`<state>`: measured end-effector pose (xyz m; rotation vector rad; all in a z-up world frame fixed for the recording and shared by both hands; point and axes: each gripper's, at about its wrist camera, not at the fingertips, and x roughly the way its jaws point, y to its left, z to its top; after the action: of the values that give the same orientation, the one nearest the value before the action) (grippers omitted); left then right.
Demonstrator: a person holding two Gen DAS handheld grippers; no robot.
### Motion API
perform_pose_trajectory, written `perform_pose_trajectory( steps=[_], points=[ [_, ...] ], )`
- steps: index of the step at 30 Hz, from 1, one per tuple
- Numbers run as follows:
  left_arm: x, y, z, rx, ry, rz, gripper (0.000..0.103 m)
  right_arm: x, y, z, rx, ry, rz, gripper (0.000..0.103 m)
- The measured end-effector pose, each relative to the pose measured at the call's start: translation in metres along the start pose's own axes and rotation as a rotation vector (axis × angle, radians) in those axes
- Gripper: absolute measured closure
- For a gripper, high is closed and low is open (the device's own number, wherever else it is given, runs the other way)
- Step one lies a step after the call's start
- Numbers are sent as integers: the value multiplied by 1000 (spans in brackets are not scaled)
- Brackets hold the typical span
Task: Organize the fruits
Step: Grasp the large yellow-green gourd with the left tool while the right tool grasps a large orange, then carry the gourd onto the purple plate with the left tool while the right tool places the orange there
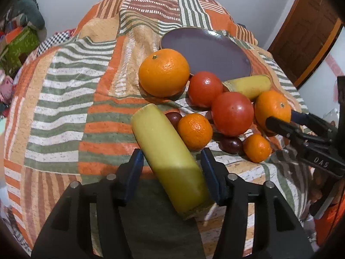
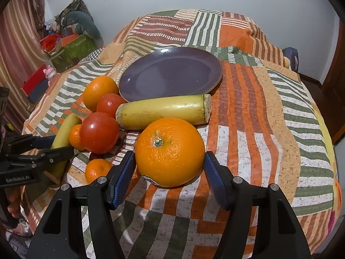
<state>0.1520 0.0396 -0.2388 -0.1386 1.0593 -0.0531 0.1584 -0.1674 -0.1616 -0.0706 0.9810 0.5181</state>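
Note:
A yellow cut banana piece (image 1: 168, 151) lies on the patterned cloth between the fingers of my left gripper (image 1: 171, 151). Its jaws stand open, with thin slivers of cloth showing beside the pads. My right gripper (image 2: 170, 153) is shut on a large orange (image 2: 170, 151) that rests on the cloth, with both blue pads against its sides. A second orange (image 1: 163, 72), two tomatoes (image 1: 232, 113) (image 1: 204, 88), small mandarins (image 1: 195, 131) and another banana piece (image 2: 163, 110) lie clustered in front of a purple plate (image 2: 170, 73), which holds nothing.
Dark plums (image 1: 231, 145) sit low among the fruit. The cloth (image 2: 248, 108) drapes over a rounded surface that falls away at the right and front. Boxes and clutter (image 2: 71, 45) stand at the back left, and a wooden door (image 1: 306, 32) at the right.

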Motion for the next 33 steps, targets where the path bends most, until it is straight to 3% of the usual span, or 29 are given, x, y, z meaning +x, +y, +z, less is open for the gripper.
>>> perform_pose_trajectory(
  steps=[7, 20, 26, 33],
  points=[
    [-17, 11, -1, 76, 11, 27, 64, -12, -1, -4, 18, -6, 33, 43],
    [11, 20, 8, 53, 56, 14, 62, -18, 0, -10, -7, 1, 23, 42],
    [2, 23, 10, 28, 33, 16, 64, -25, 2, -8, -5, -7, 23, 43],
    [-36, 22, 23, 43, -59, 17, 66, -40, 0, 9, -14, -72, 10, 43]
  ],
)
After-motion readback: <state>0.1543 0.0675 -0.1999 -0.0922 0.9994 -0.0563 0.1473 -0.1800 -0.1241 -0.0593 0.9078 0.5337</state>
